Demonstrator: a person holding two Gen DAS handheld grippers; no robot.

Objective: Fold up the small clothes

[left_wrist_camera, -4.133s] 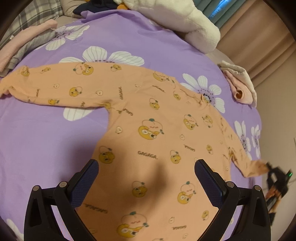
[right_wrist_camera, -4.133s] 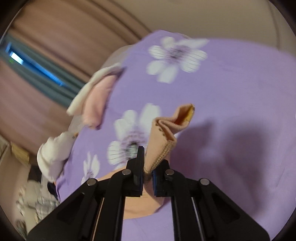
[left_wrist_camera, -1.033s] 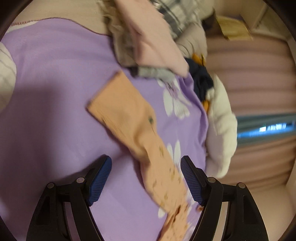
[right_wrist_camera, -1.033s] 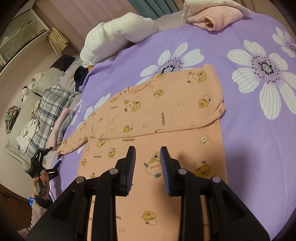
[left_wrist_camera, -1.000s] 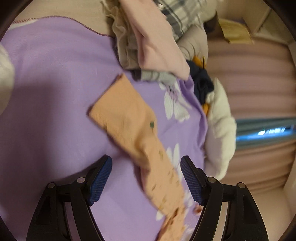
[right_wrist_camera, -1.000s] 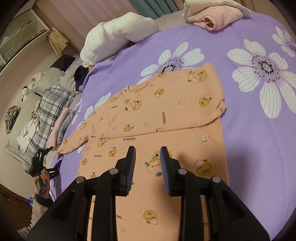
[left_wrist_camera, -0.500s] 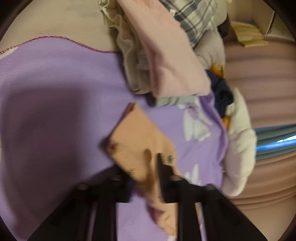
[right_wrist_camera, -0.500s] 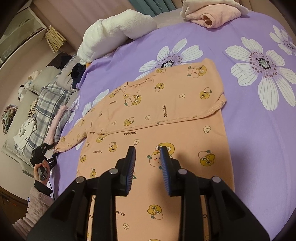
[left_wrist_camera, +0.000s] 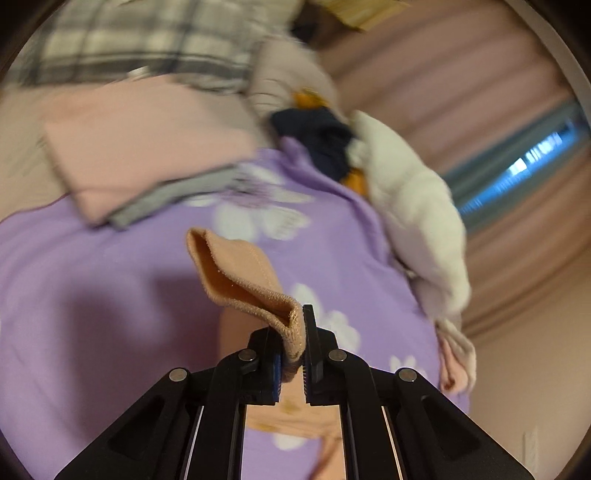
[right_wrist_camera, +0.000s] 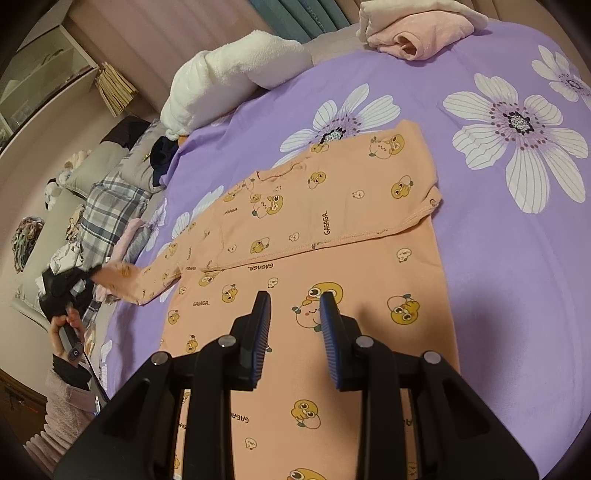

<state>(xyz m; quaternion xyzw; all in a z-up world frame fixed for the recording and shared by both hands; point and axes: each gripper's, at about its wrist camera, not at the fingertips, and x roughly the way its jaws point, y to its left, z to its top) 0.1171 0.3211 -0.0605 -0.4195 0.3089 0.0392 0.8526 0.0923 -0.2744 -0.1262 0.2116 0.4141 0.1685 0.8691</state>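
We hold sleeve cuff [left_wrist_camera: 236, 273] in left claw [left_wrist_camera: 291, 354], pinched tight. Orange shirt [right_wrist_camera: 332, 258] flat mid-bed [right_wrist_camera: 517, 295], far sleeve folded across chest. Right claw [right_wrist_camera: 293, 325] hovers above hem, narrowly parted, empty. Fabric light, limp; we judge cuff seam best grip.

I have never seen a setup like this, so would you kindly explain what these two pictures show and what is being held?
There is no robot: a person holds a two-finger tool in each hand, with a camera on each looking along its fingers. The left tool's picture shows the left gripper shut on the sleeve cuff of an orange baby top, lifted above a purple flowered sheet. The right tool's picture shows the right gripper, open and empty, above the same orange baby top, whose other sleeve is already folded across the chest. Folded clothes and a white blanket lie at the bed's edges.
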